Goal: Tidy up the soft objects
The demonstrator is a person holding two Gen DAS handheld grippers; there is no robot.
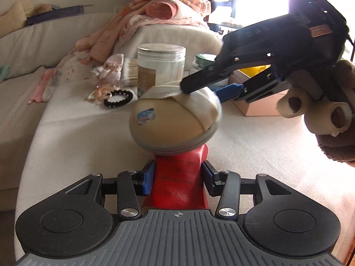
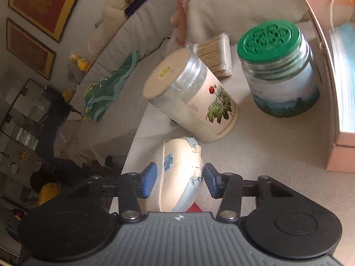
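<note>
Across both views spreads a cream fabric sofa (image 1: 66, 119), its cushion bearing a clear plastic jar with a pale lid (image 1: 161, 66), a green-lidded glass jar (image 2: 277, 71) and a pink cardboard box (image 2: 332, 88) cut off at the right edge. Only the right wrist view shows two red framed pictures (image 2: 42, 6) on the wall at upper left; only the left shows a pink patterned blanket (image 1: 168, 6) heaped at top centre and a brown plush toy (image 1: 332, 110) at right. At lower centre the left gripper (image 1: 177, 177) clamps a red packet (image 1: 179, 181) under a round beige zippered pouch (image 1: 173, 119). The right gripper (image 2: 179, 179) straddles that pouch, one pad touching; its grip is unclear.
</note>
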